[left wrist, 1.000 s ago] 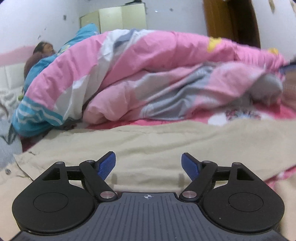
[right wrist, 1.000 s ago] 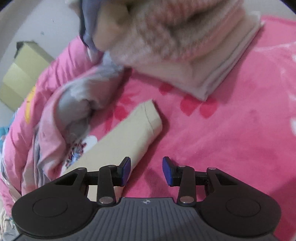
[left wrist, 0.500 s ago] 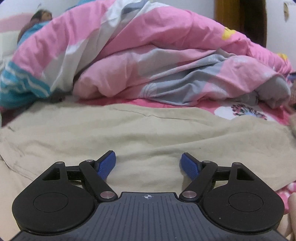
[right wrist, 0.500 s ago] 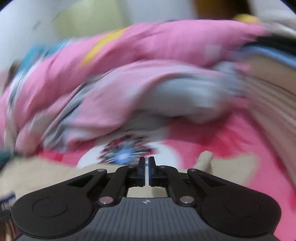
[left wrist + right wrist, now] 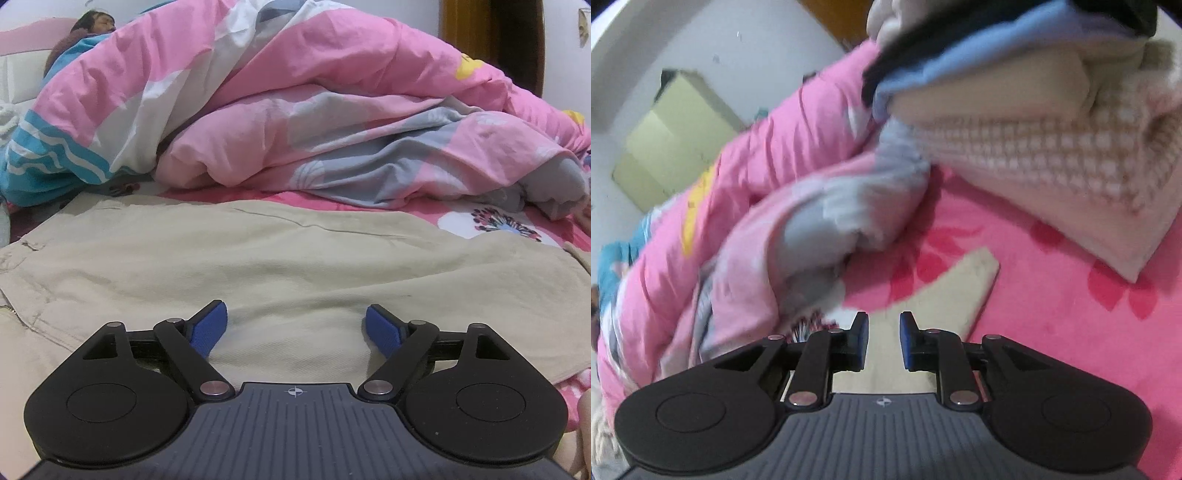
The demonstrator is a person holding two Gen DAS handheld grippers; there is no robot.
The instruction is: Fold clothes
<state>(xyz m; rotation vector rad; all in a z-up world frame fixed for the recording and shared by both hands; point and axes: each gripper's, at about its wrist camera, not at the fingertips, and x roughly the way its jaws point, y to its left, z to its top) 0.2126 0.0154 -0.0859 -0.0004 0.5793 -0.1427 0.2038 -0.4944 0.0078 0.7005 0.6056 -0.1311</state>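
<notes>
Right gripper (image 5: 883,339) jaws reopened, no writing

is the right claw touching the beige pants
Cannot tell. In the right wrist view the right claw stands open over the beige pants, with cloth visible between the fingers, but the angle shows neither contact nor a gap.

Trousers (image 5: 295,266) lie across the frame's middle on the bedsheet (image 5: 576,236). The quilt (image 5: 295,110) is heaped behind them. In the right wrist view, folded clothes (image 5: 1052,155) sit upper right.
</notes>
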